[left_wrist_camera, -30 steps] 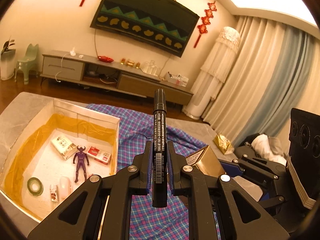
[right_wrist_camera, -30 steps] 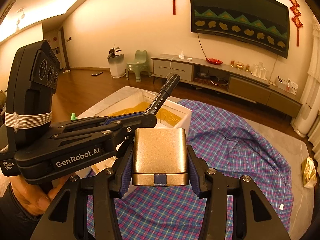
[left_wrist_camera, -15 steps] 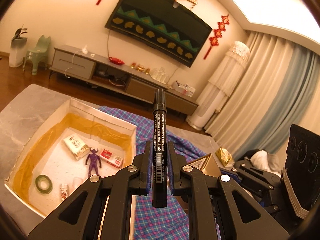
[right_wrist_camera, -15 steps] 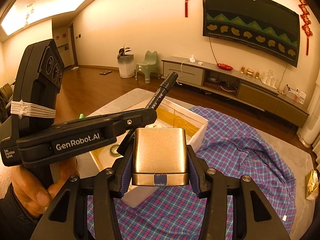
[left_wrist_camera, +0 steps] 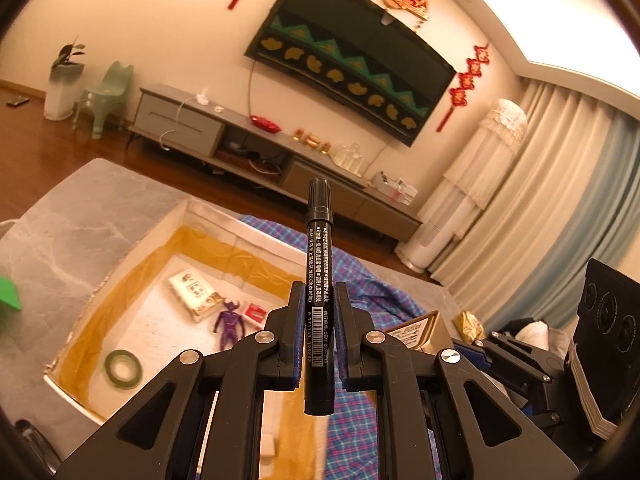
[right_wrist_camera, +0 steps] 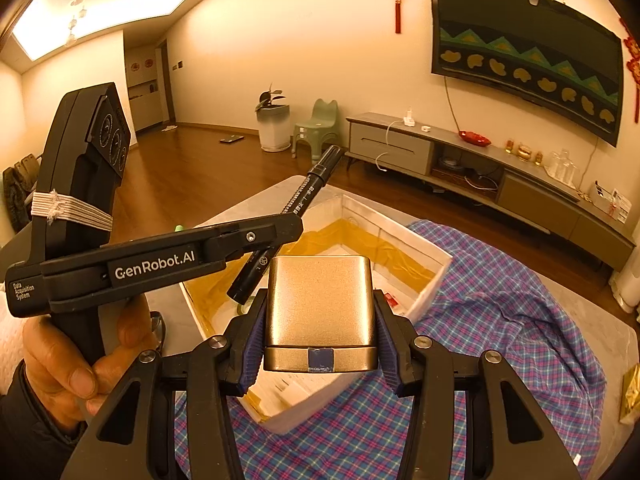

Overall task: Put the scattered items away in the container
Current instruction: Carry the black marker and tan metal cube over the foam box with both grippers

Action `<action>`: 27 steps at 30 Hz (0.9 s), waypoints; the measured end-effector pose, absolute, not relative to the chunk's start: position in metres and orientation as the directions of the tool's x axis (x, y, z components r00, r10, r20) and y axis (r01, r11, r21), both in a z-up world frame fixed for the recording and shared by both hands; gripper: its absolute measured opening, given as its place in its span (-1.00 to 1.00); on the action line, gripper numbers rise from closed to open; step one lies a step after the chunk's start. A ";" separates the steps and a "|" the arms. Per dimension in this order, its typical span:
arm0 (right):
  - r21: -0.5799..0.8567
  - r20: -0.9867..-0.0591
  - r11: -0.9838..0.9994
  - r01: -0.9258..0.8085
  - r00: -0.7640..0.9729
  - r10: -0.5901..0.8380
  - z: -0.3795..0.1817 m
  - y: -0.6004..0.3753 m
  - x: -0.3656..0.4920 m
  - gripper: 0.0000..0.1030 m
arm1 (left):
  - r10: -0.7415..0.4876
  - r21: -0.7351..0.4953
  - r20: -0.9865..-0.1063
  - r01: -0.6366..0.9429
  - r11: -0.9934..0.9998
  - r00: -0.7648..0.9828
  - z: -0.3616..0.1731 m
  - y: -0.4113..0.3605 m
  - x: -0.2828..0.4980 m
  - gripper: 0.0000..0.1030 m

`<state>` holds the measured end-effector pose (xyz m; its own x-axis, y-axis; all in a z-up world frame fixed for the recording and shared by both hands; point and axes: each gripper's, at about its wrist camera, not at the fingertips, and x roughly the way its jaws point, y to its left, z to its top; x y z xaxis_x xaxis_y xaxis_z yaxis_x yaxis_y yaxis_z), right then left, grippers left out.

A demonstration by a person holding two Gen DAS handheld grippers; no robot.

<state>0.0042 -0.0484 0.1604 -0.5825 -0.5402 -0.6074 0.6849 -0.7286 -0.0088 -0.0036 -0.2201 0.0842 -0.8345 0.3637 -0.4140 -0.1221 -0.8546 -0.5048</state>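
My left gripper [left_wrist_camera: 318, 312] is shut on a black marker [left_wrist_camera: 318, 264] that points forward, held above the near right side of the white foam box [left_wrist_camera: 120, 272]. The box holds a purple figure [left_wrist_camera: 230, 326], a green tape roll [left_wrist_camera: 123, 369], a white packet [left_wrist_camera: 195, 294] and a red card [left_wrist_camera: 255, 314]. My right gripper [right_wrist_camera: 320, 336] is shut on a gold box [right_wrist_camera: 320, 308], held above the near edge of the foam box [right_wrist_camera: 424, 280]. The left gripper [right_wrist_camera: 256, 240] with the marker [right_wrist_camera: 296, 212] is just left of it.
A plaid cloth [right_wrist_camera: 500, 320] covers the grey table [left_wrist_camera: 72, 216] right of the foam box. A gold wrapper [left_wrist_camera: 470, 324] lies at the cloth's far edge. A green object [left_wrist_camera: 10, 294] sits at the table's left. A TV cabinet [left_wrist_camera: 240, 148] stands beyond.
Both grippers have moved left toward the foam box with their loads. The box now lies closer under them, and its contents show larger.
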 end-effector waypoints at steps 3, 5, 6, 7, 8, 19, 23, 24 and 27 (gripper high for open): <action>-0.007 -0.612 -0.718 0.696 -0.571 -0.547 0.158 -0.054 -0.001 -0.04 | 0.347 -0.502 -0.427 -0.100 -0.859 -0.835 0.080 -0.227 -0.007 -0.73; -0.002 -0.616 -0.712 0.702 -0.562 -0.552 0.155 -0.058 -0.005 -0.04 | 0.338 -0.500 -0.437 -0.088 -0.862 -0.834 0.077 -0.231 -0.009 -0.73; 0.001 -0.617 -0.710 0.705 -0.558 -0.555 0.153 -0.059 -0.006 -0.04 | 0.332 -0.498 -0.442 -0.080 -0.863 -0.833 0.076 -0.233 -0.010 -0.73; 0.004 -0.620 -0.706 0.708 -0.552 -0.557 0.152 -0.060 -0.009 -0.04 | 0.327 -0.497 -0.448 -0.072 -0.865 -0.832 0.074 -0.235 -0.012 -0.73; 0.006 -0.622 -0.704 0.710 -0.548 -0.559 0.151 -0.062 -0.011 -0.04 | 0.323 -0.496 -0.451 -0.067 -0.866 -0.832 0.072 -0.237 -0.012 -0.73; 0.011 -0.656 -0.667 0.745 -0.499 -0.567 0.131 -0.079 -0.034 -0.04 | 0.252 -0.475 -0.531 0.038 -0.879 -0.809 0.050 -0.265 -0.032 -0.73; 0.011 -0.670 -0.656 0.755 -0.481 -0.565 0.123 -0.084 -0.041 -0.04 | 0.220 -0.451 -0.575 0.081 -0.889 -0.788 0.039 -0.275 -0.041 -0.73; 0.011 -0.673 -0.654 0.757 -0.477 -0.564 0.121 -0.086 -0.042 -0.04 | 0.210 -0.441 -0.587 0.091 -0.893 -0.782 0.037 -0.276 -0.043 -0.73; 0.019 -0.684 -0.647 0.763 -0.462 -0.565 0.115 -0.089 -0.047 -0.04 | 0.188 -0.417 -0.614 0.112 -0.902 -0.767 0.030 -0.279 -0.048 -0.73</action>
<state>-0.0468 -0.0893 0.1148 -0.4616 -0.5649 -0.6840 0.7626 -0.6466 0.0193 -0.0484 -0.2787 0.0298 -0.7670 0.1877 -0.6135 0.1124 -0.9021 -0.4166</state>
